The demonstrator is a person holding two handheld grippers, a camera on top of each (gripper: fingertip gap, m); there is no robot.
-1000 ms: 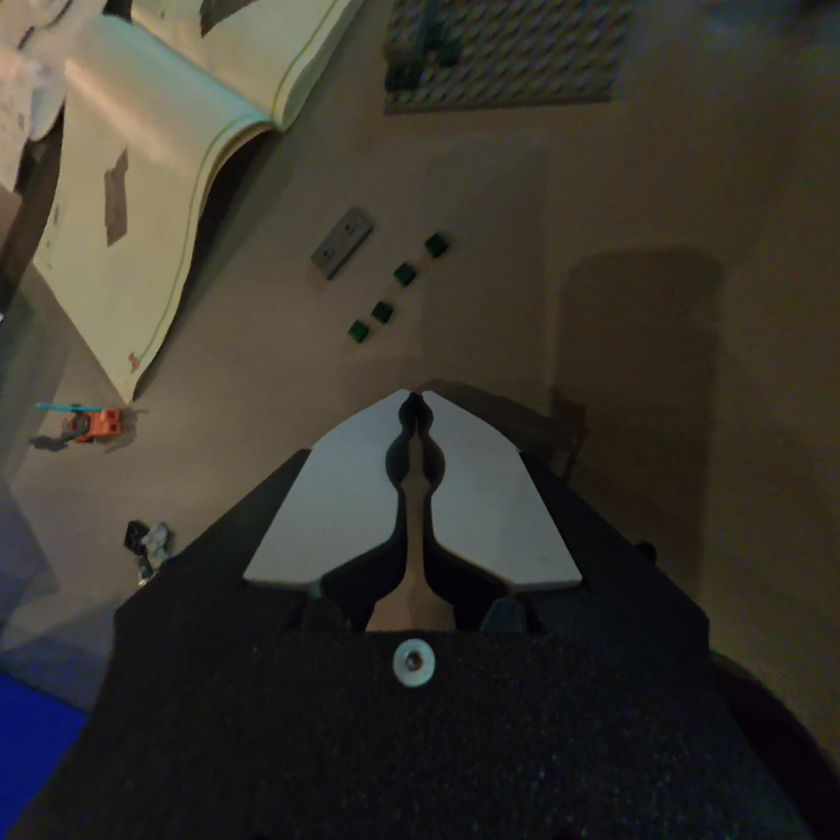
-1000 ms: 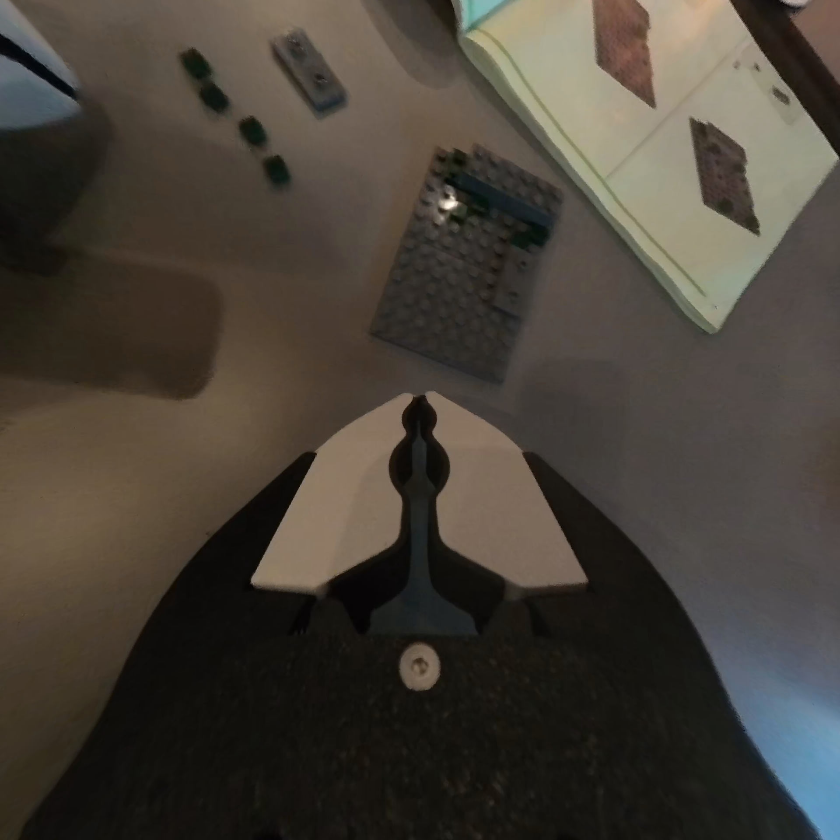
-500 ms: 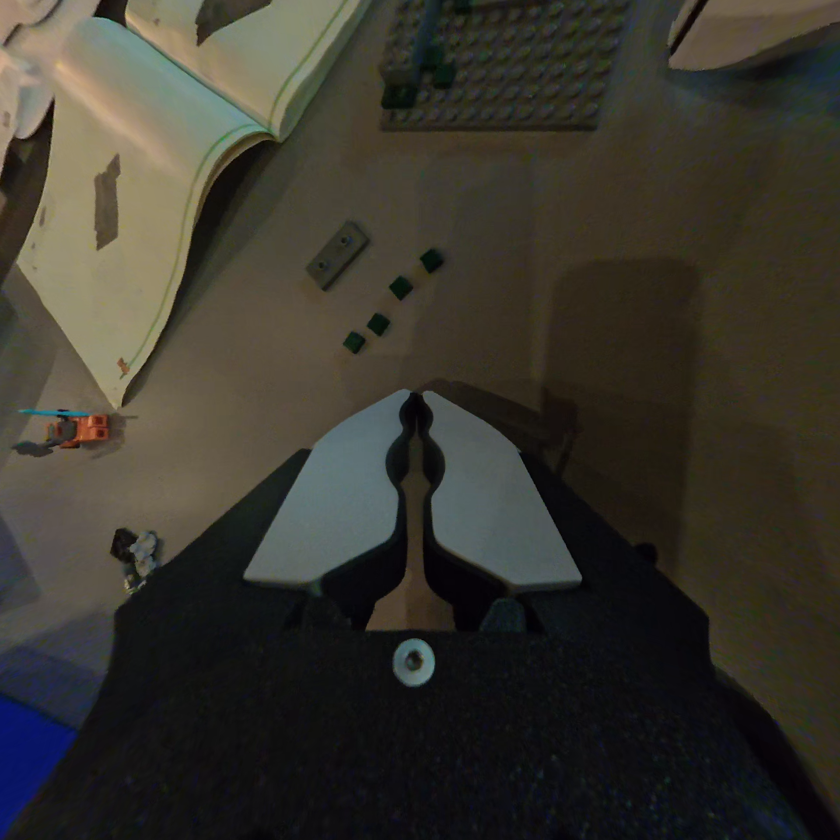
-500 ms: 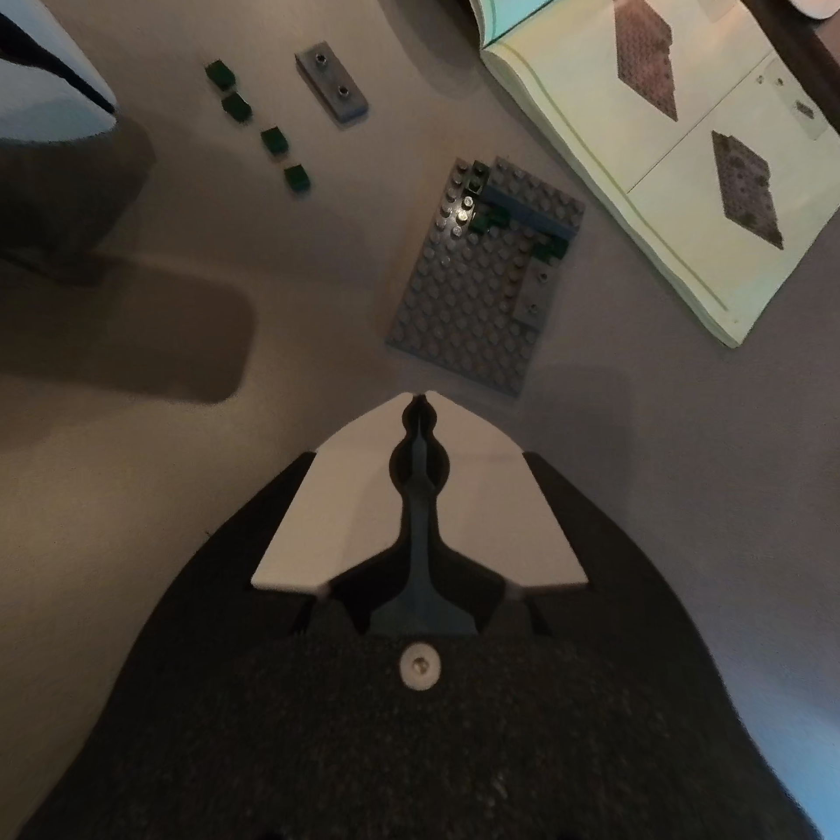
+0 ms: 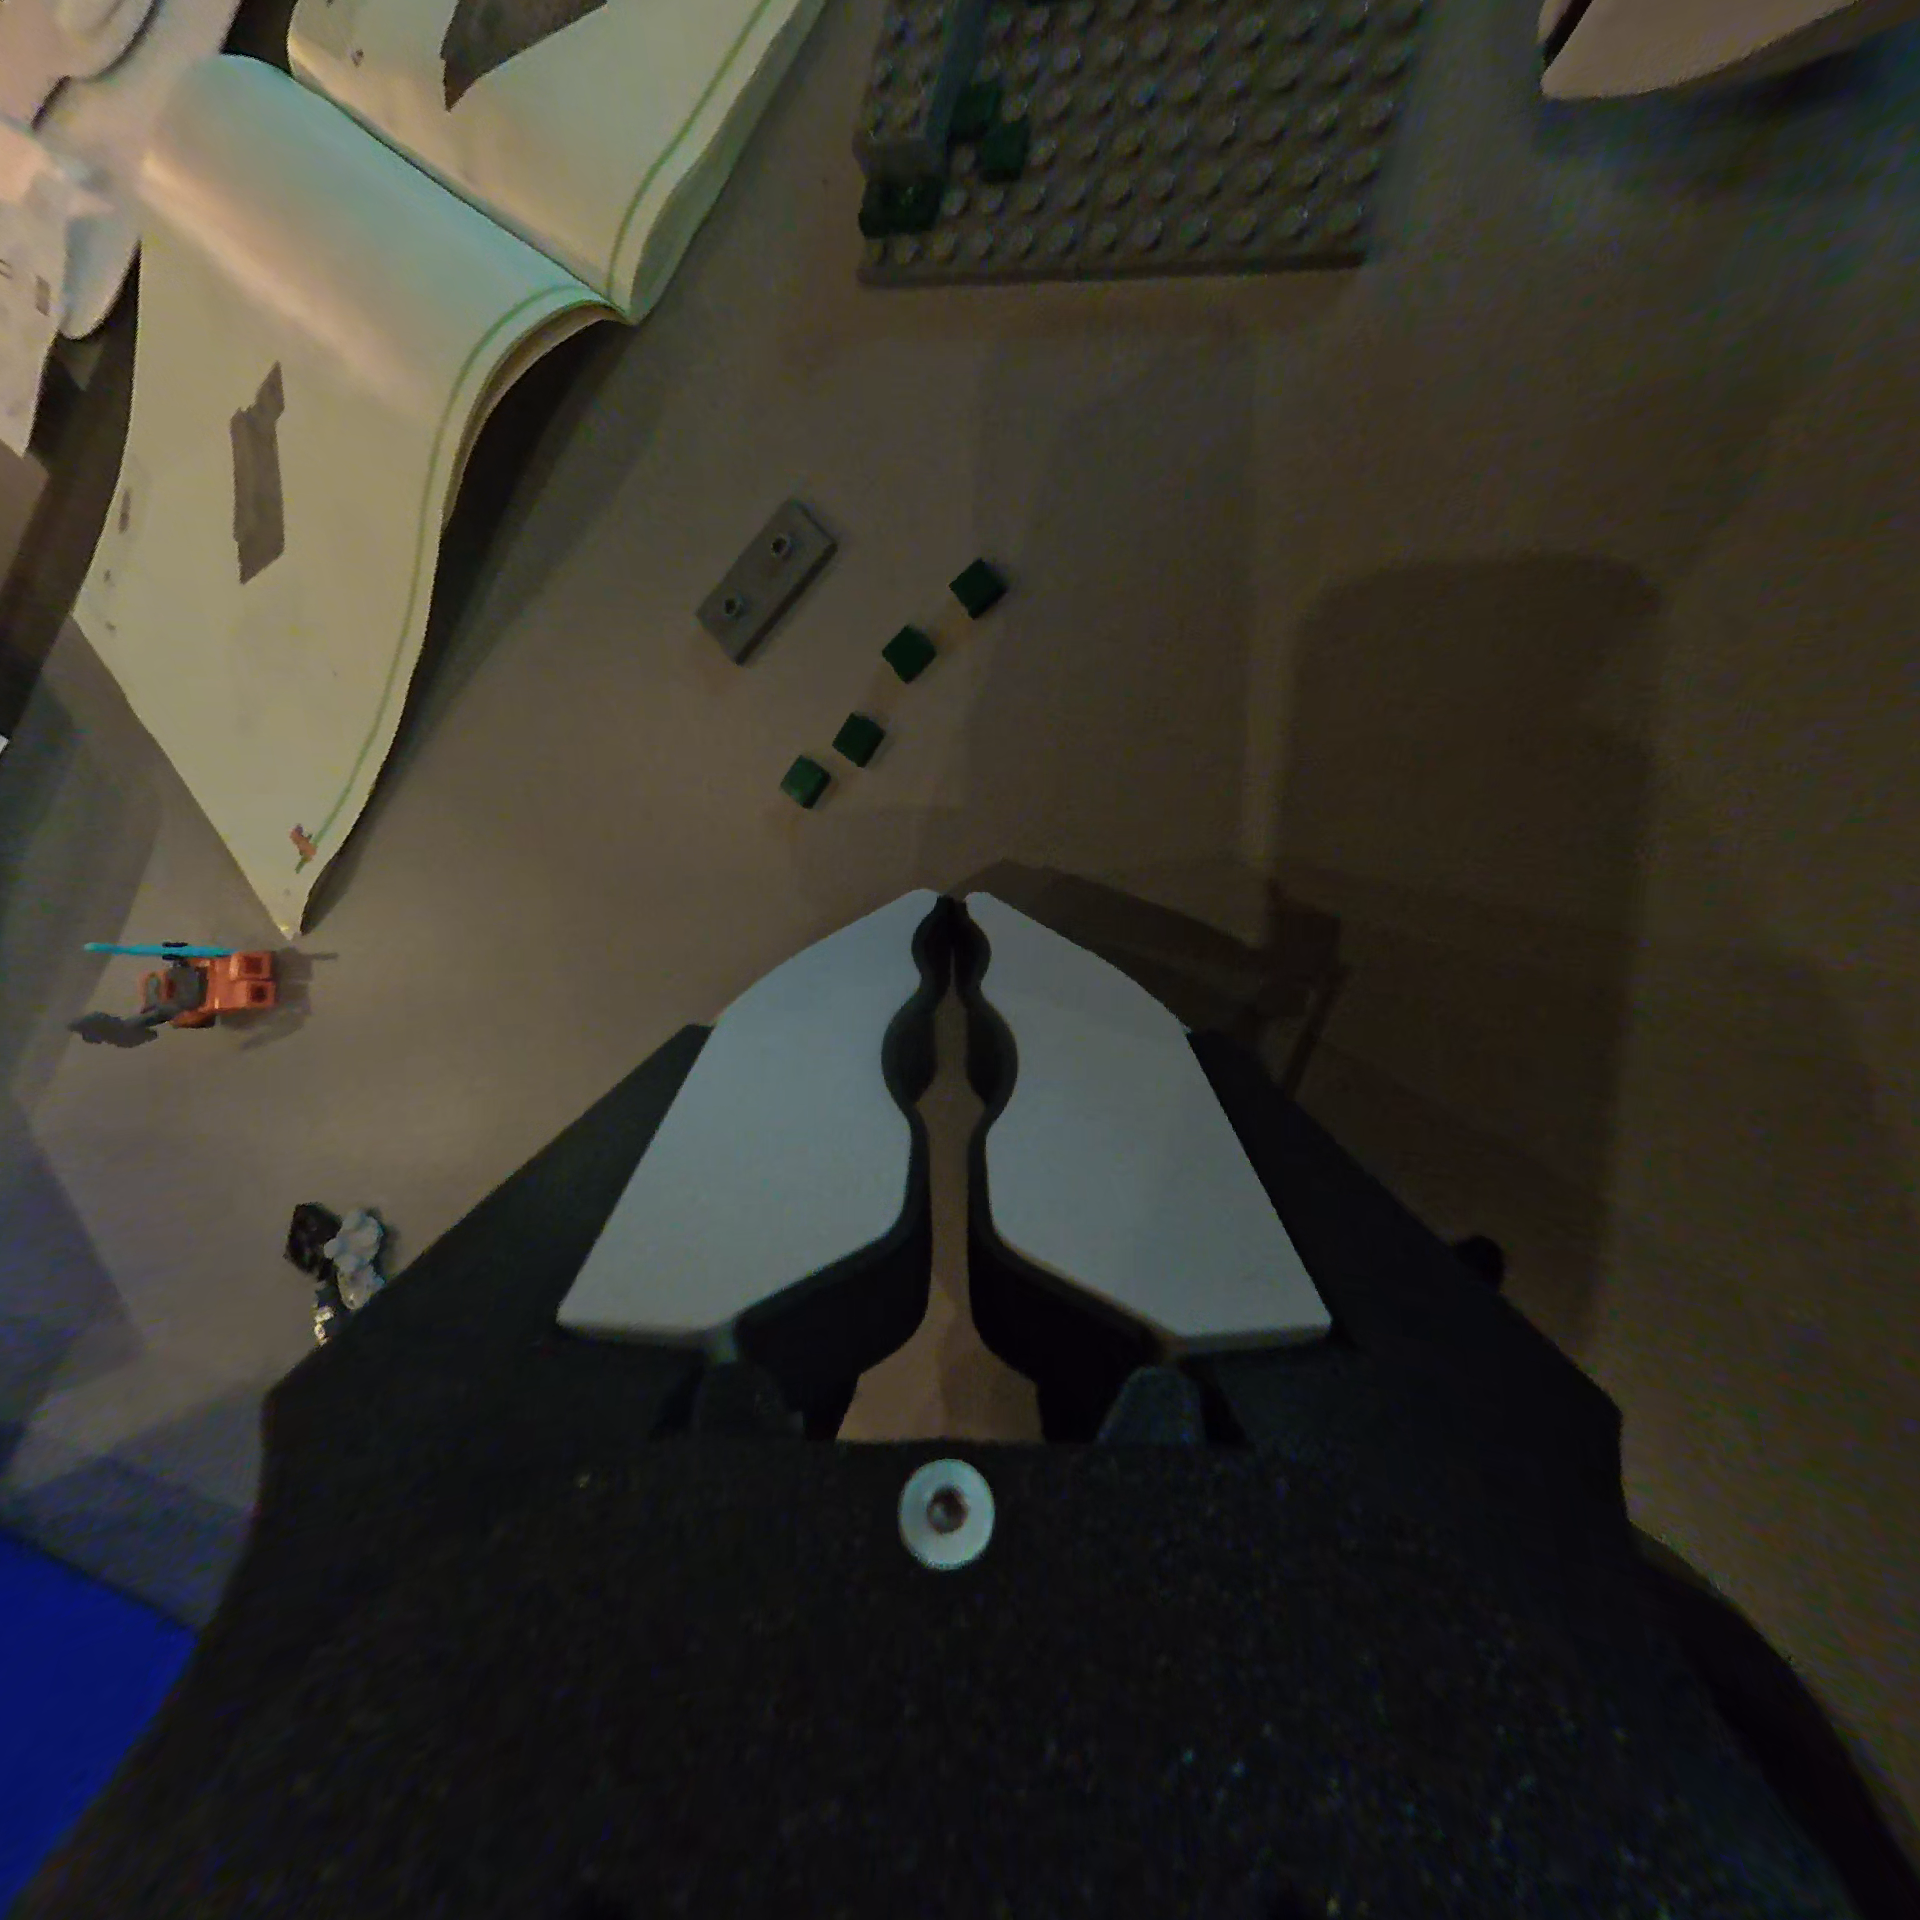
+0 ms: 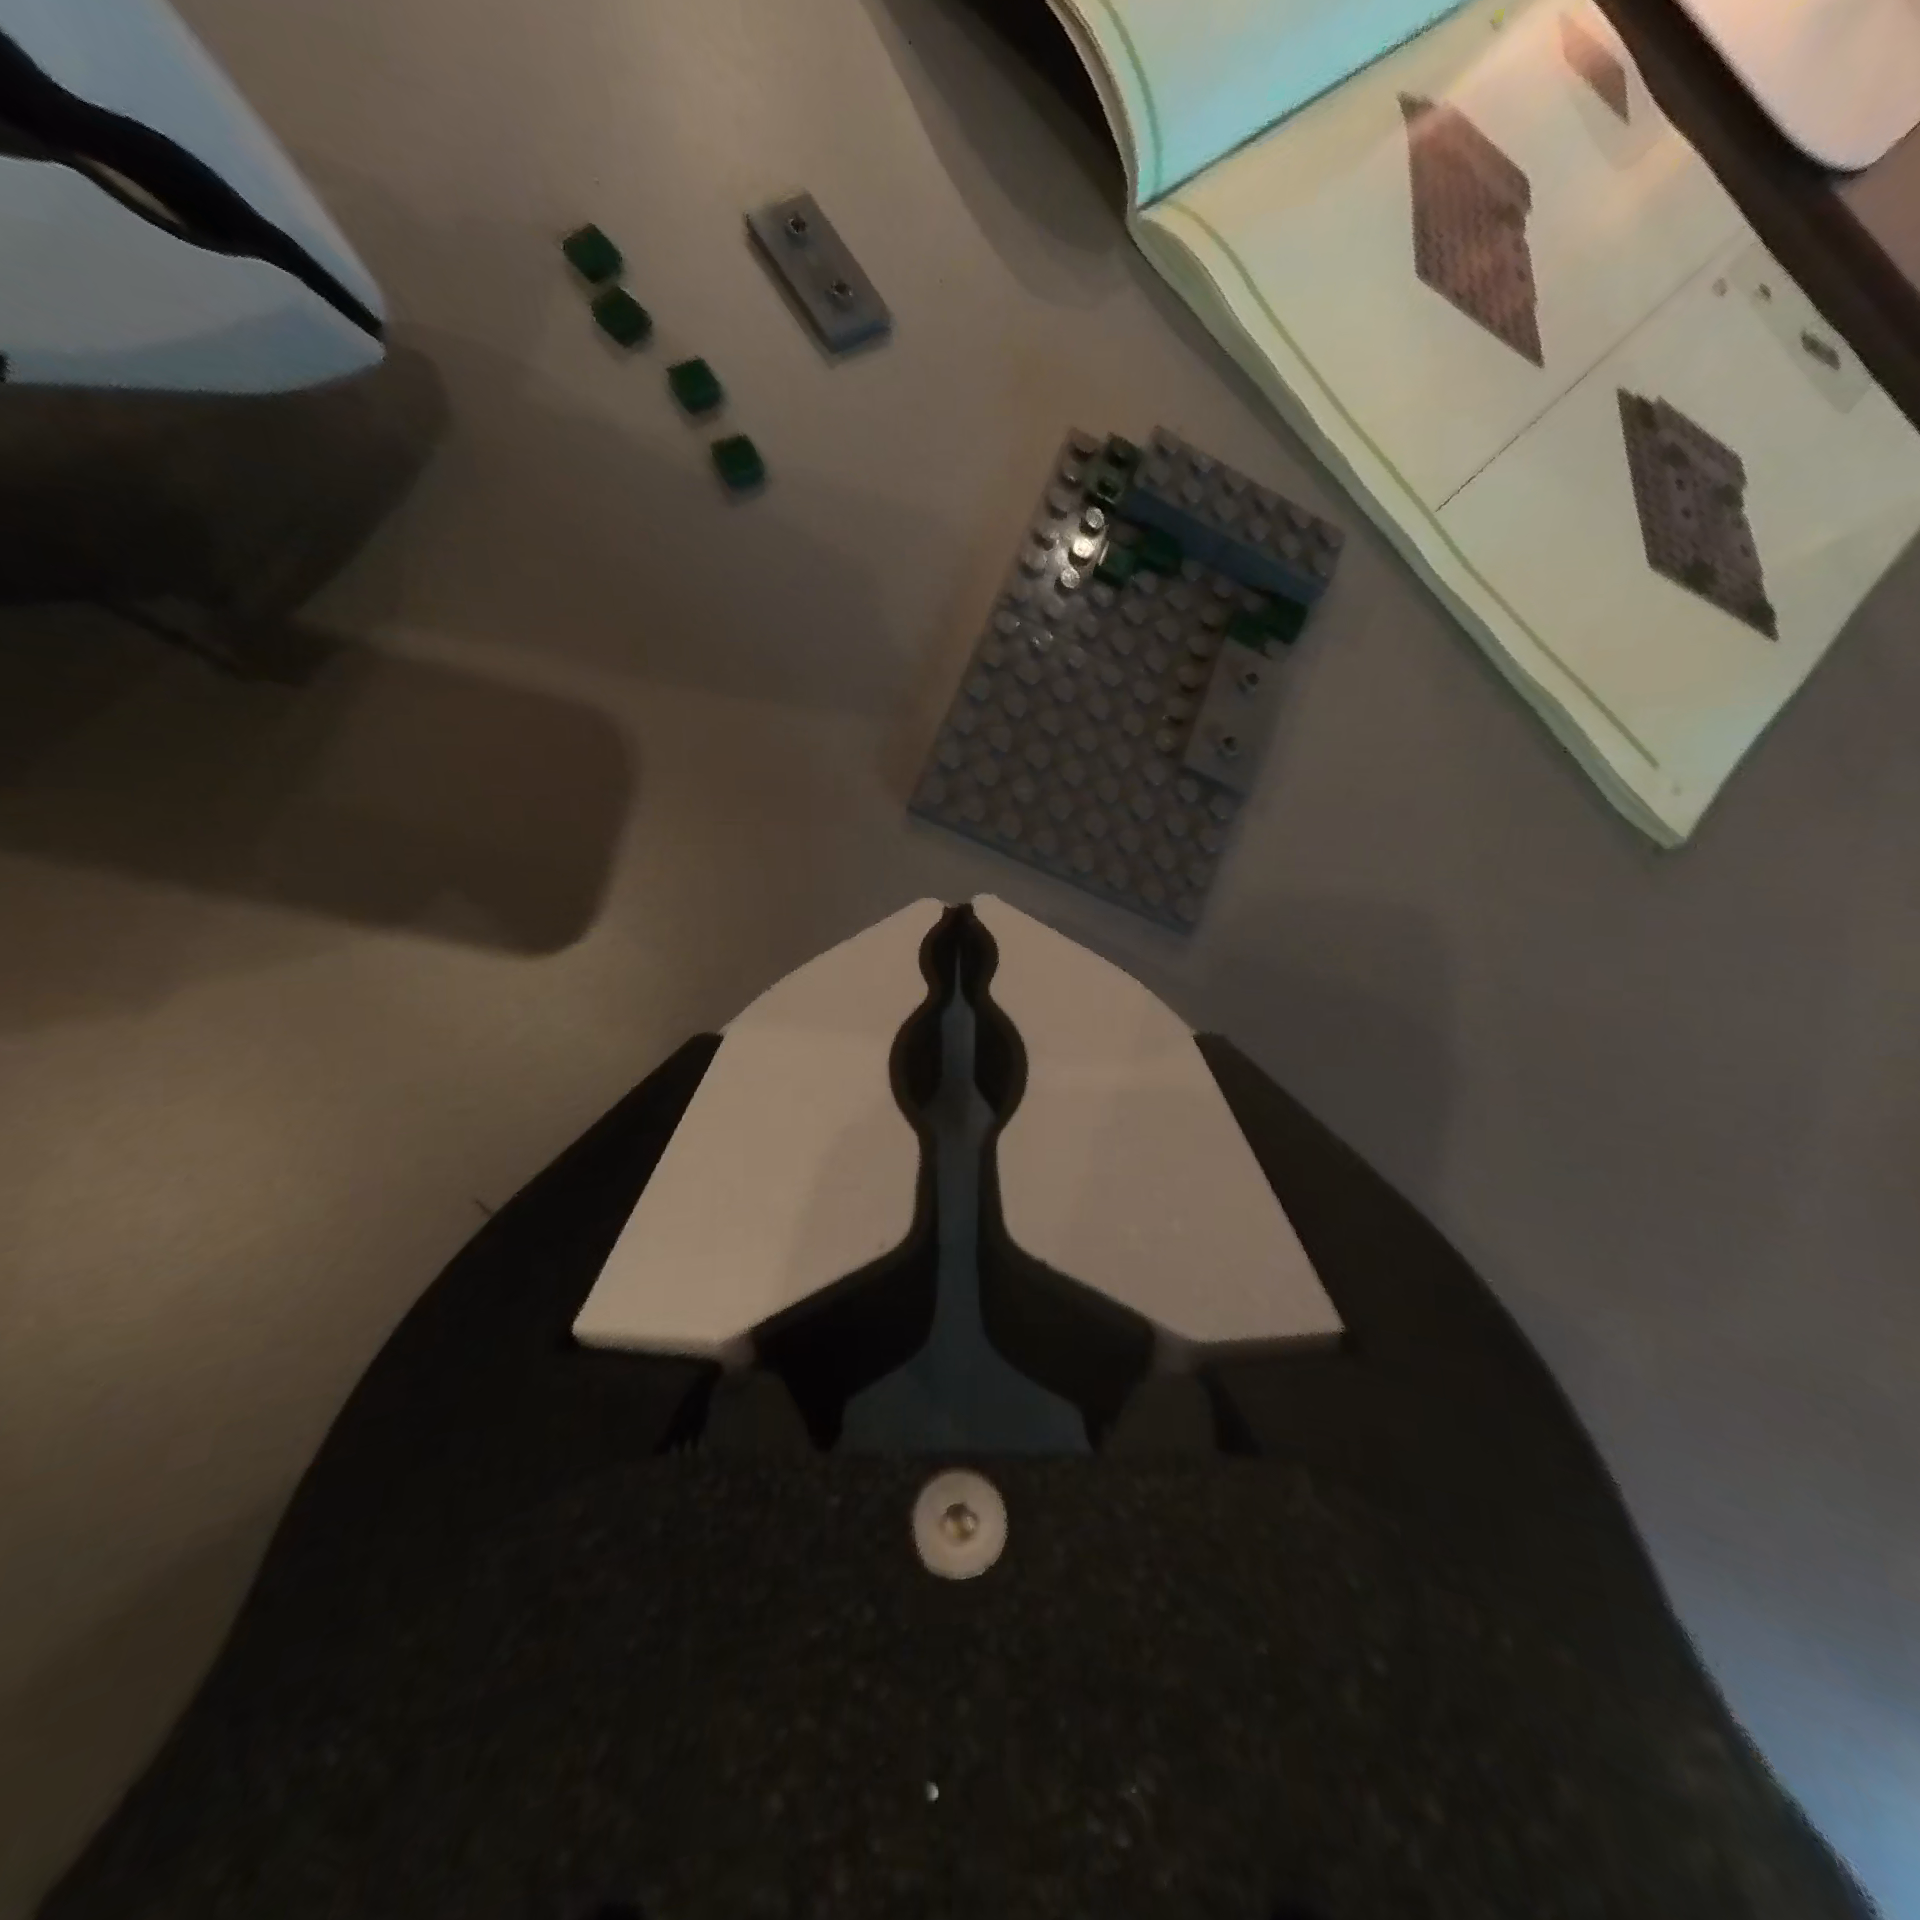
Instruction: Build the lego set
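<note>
A grey studded baseplate [image 6: 1091,727] lies on the table with a blue strip, dark green pieces and a grey tile on it; it also shows at the top of the left wrist view [image 5: 1195,156]. Several small dark green bricks [image 5: 909,652] [image 6: 694,384] lie in a row beside a loose grey two-hole plate [image 5: 767,594] [image 6: 818,272]. My left gripper [image 5: 951,902] is shut and empty, hovering short of the green bricks. My right gripper [image 6: 958,910] is shut and empty, just short of the baseplate's near edge. The left gripper [image 6: 156,208] also shows at the right wrist view's upper left.
An open instruction booklet [image 5: 343,436] [image 6: 1507,343] lies beside the baseplate. A small orange build with a teal bar [image 5: 213,982] and a black-and-white piece [image 5: 338,1247] sit at the left. A blue patch [image 5: 62,1683] is at the lower left. The other gripper's white finger [image 5: 1714,42] shows top right.
The right gripper has drawn back from the baseplate, which now sits farther right and higher in its view. The left gripper has shifted slightly back; both stay shut.
</note>
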